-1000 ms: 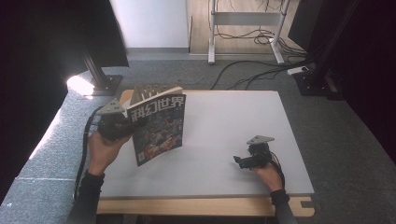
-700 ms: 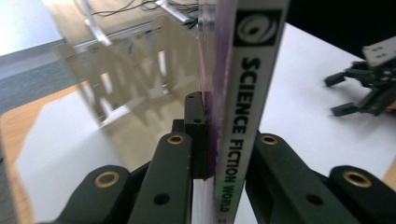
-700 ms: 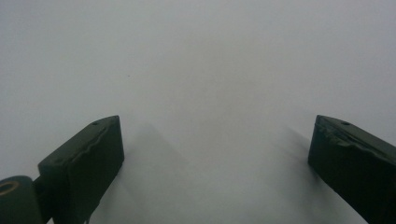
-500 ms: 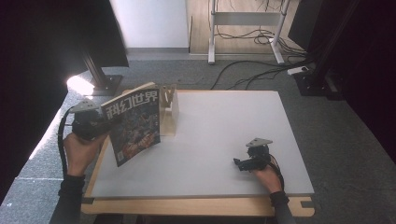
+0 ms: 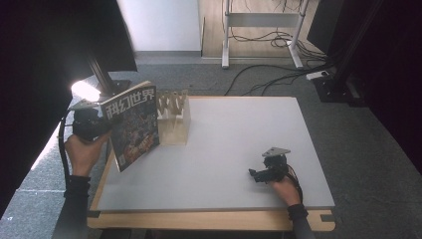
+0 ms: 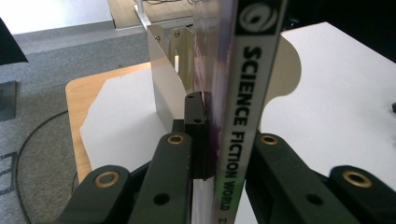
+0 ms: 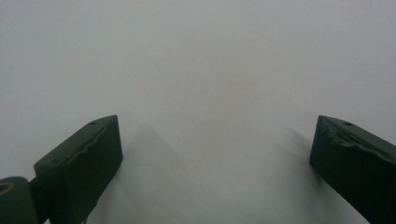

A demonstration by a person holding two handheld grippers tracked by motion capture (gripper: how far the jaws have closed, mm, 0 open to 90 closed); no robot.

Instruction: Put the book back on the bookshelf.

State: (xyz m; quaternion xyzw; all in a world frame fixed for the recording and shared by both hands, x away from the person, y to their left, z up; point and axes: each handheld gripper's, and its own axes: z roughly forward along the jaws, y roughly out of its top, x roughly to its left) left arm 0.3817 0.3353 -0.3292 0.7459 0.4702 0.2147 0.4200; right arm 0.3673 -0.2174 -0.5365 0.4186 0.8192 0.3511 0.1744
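Observation:
A science fiction magazine (image 5: 133, 127) with a dark illustrated cover stands upright and slightly tilted over the table's left edge. My left gripper (image 5: 92, 124) is shut on it from the left side. In the left gripper view the spine (image 6: 243, 107) reads "SCIENCE FICTION WORLD" and sits clamped in my left gripper (image 6: 224, 144). Just right of the magazine, a pale slotted rack (image 5: 174, 118) stands on the table, and it rises behind the spine as the rack (image 6: 163, 79). My right gripper (image 5: 264, 172) rests low on the white tabletop near the front right, open with nothing in it, as the right gripper (image 7: 215, 144).
The white table top (image 5: 239, 129) lies on a wooden board with a bare strip at the front edge (image 5: 199, 219). A bright lamp (image 5: 84, 90) and dark stand are off the left corner. Cables (image 5: 263, 74) run across the grey floor behind.
My left gripper has carried the magazine leftward past the table's left edge, uncovering the rack behind it. The right gripper has stayed where it was.

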